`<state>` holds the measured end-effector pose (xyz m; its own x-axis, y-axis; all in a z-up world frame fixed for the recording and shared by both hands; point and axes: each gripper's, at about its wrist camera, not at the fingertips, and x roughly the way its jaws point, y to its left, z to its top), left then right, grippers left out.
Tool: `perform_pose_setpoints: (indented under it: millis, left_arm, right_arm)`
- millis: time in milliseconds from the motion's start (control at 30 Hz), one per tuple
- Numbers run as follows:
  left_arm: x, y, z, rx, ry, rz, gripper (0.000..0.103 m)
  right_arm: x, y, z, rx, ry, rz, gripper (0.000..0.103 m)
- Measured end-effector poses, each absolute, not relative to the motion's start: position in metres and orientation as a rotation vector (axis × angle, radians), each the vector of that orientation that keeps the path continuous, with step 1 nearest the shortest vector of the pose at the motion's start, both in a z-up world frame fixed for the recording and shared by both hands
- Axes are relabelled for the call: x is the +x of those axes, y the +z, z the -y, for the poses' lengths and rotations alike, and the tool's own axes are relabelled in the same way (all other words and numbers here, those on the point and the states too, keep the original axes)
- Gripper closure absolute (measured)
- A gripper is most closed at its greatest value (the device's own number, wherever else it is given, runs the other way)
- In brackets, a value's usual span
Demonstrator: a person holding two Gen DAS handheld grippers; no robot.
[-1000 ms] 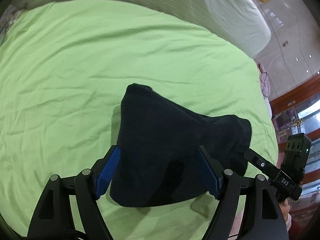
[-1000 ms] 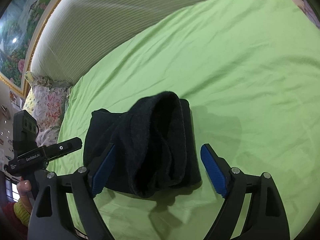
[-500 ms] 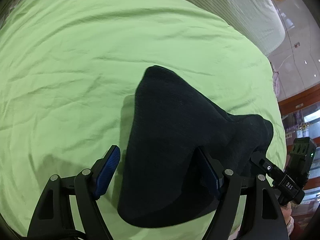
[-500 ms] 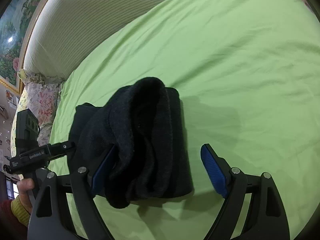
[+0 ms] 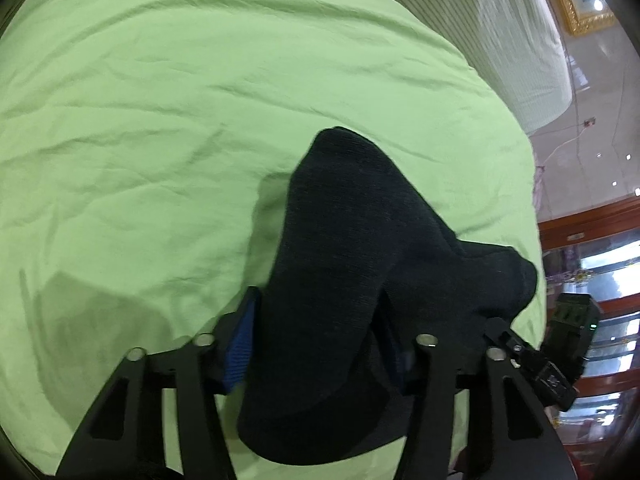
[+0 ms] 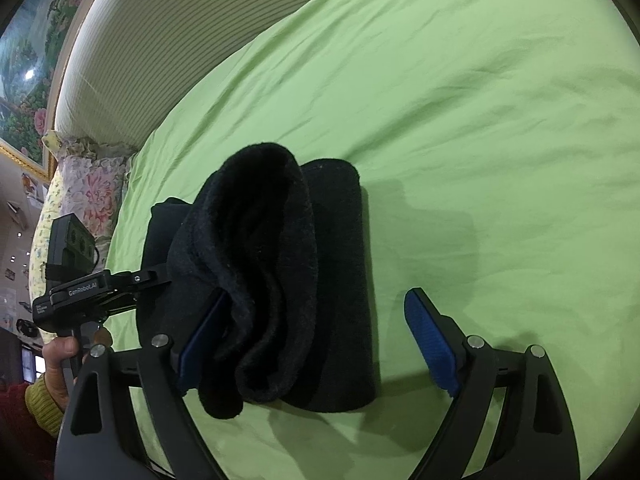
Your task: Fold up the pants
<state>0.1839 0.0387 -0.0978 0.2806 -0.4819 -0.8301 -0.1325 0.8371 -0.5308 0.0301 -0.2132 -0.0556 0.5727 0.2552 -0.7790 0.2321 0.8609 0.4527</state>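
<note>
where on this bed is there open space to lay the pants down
Bare green sheet spreads right of the black pants, toward the striped bedding; in the left view it also opens left of them. It is crowded at the bed's edge, where the left gripper clamps the bundle and the right gripper straddles it, open.

We're in a bedroom at home: a bed under a wrinkled light-green sheet (image 6: pixel 460 92) fills most of both views, with a striped padded headboard (image 6: pixel 160 40) curving across the top. At the far left sits a floral pillow (image 6: pixel 86 188) beneath a gilt-framed flower painting (image 6: pixel 28 64); polished wooden cabinets (image 5: pixel 592 220) show at the right edge of the left view.
</note>
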Motion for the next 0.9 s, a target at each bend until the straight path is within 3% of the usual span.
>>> perform_pose_setpoints:
  millis: [267, 333, 900]
  left_arm:
    - [0.18, -0.081, -0.033, -0.535, -0.287, -1.247, 0.071]
    - [0.178, -0.075, -0.032, -0.528, -0.297, -1.235, 0.075]
    - [0.166, -0.008, -0.118, -0.64, -0.197, -1.056, 0.079]
  right_arm:
    - [0.034, -0.053, 0.207, 0.604, 0.076, -0.991, 0.051]
    - [0.032, -0.047, 0.204, 0.599, 0.086, -0.978, 0.055]
    - [0.1, 0.0, 0.155, 0.511, 0.262, -0.889, 0.059]
